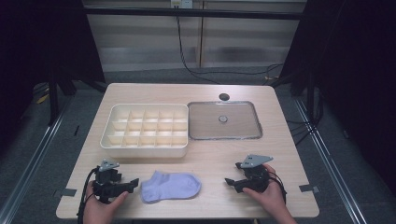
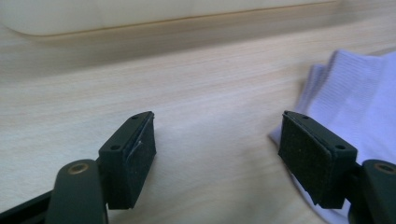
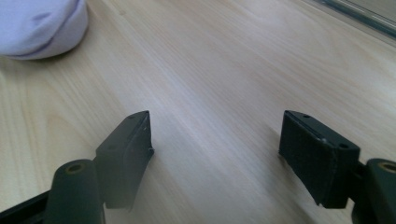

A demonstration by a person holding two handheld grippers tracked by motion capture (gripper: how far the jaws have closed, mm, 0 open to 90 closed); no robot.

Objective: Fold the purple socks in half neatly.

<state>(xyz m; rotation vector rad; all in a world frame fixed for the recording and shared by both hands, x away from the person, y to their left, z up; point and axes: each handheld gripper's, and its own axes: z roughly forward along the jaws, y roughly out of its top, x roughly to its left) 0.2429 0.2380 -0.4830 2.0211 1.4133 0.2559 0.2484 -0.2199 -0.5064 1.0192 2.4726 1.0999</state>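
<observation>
- Holding the left gripper (image 1: 133, 183) just beside the sock (image 1: 171, 186), we keep its jaws apart, empty.
- We rest the right gripper (image 1: 229, 181) on the table (image 1: 280, 140), jaws spread, sock well apart.

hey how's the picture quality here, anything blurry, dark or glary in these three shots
High view: the table is evenly lit, its surroundings fall into near black, and the clear lid shows a dull sheen. Left gripper view: the sock is fairly sharp, while the compartment tray behind blurs out. Right gripper view: the near jaw edges look soft, wood grain is crisp, and there's no harsh glare.
</observation>
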